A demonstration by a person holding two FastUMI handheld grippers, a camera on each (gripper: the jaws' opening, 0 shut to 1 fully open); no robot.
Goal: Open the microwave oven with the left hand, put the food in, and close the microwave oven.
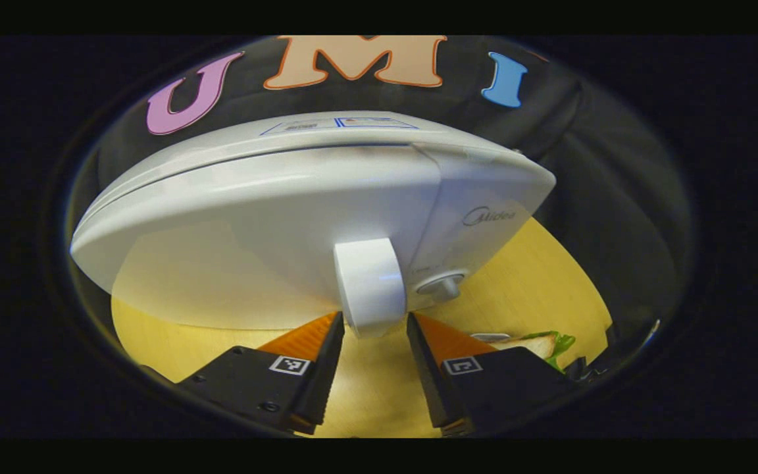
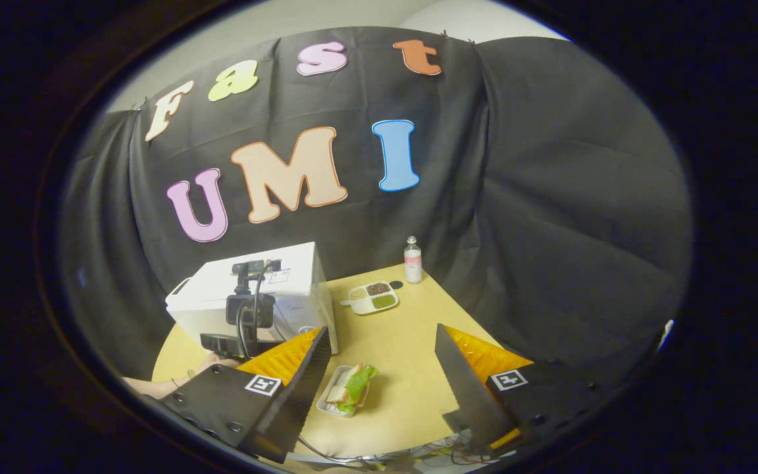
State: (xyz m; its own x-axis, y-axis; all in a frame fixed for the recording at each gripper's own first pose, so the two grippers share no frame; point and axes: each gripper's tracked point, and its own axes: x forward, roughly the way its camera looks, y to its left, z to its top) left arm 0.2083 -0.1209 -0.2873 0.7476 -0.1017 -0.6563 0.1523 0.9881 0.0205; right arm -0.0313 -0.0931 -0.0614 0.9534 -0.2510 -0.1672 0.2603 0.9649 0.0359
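White boxy microwave oven (image 1: 287,217) on yellow wooden counter (image 1: 537,276), door still closed. Left claw (image 1: 374,329) spread, straddling white door handle (image 1: 369,286), not clenched. Right claw (image 2: 379,368) spread, empty. Sandwich in tray (image 2: 347,388) on counter, awaiting loading.

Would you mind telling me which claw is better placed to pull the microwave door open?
Left. The left claw already brackets the white microwave's cylindrical white door handle; the right claw hangs open above the sandwich tray.
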